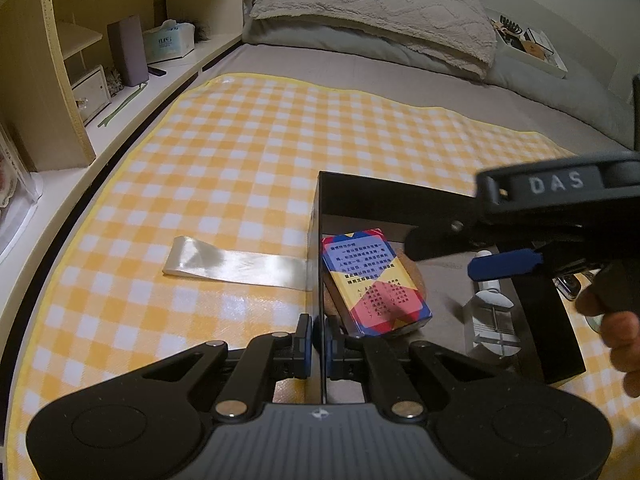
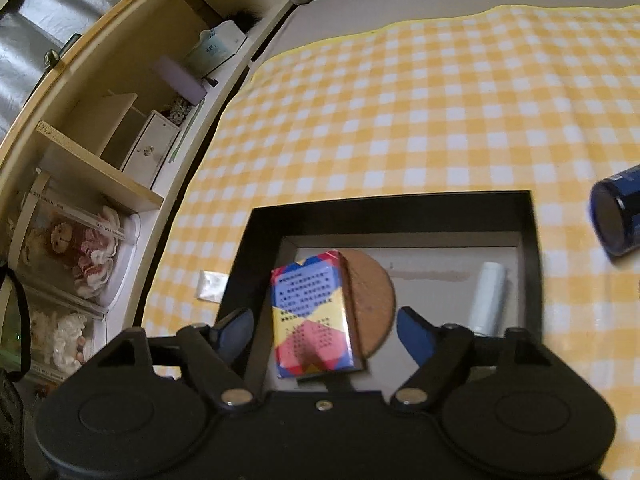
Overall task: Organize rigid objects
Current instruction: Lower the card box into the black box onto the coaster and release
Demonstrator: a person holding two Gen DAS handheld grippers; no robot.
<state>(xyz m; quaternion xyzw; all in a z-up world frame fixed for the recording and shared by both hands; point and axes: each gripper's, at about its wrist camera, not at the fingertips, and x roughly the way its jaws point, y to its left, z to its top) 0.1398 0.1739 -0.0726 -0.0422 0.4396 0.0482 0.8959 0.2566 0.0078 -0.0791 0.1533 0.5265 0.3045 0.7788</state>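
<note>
Clearly, in the left wrist view your left gripper (image 1: pixel 318 338) is clamped on the near left wall of the black rectangular cardboard box (image 1: pixel 400 196), which sits on the yellow-and-white checked cloth (image 1: pixel 224 168). Inside lie a colourful printed card pack (image 1: pixel 374 280) and a white plastic tube (image 1: pixel 490 304). A clear plastic strip (image 1: pixel 236 266) lies left of the box. In the right wrist view your right gripper (image 2: pixel 326 330) stands wide over the pack, touching nothing; a round cork coaster (image 2: pixel 372 300) lies under the pack, and a dark blue can (image 2: pixel 618 216) lies right of the box.
</note>
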